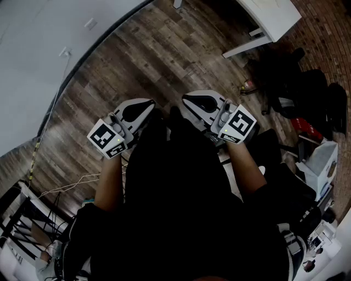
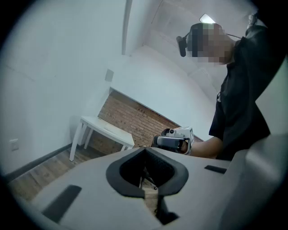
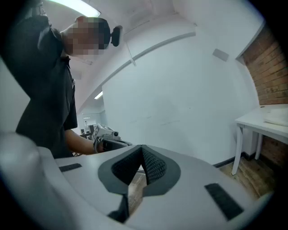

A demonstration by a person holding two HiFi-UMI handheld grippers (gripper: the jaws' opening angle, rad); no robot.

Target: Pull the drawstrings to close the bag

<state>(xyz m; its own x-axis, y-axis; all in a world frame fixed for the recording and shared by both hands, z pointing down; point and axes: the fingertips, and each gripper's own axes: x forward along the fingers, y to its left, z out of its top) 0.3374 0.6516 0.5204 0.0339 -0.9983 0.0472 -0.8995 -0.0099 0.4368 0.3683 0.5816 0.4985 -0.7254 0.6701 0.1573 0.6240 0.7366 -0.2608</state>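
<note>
Here, left gripper (image 1: pixel 150 107) and right gripper (image 1: pixel 187 99) both have jaws together, empty, above the wooden floor (image 1: pixel 137 49).

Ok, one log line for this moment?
left gripper: shut, empty | right gripper: shut, empty | bag: not in view | task: not under way

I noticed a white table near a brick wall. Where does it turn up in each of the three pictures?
Head view: the white table sits in the top right corner, partly cut off by the frame.
Left gripper view: the table stands at the left, at mid height.
Right gripper view: the table is at the right edge, with one leg showing.
Shared landmark: the brick wall beside the table.
</note>
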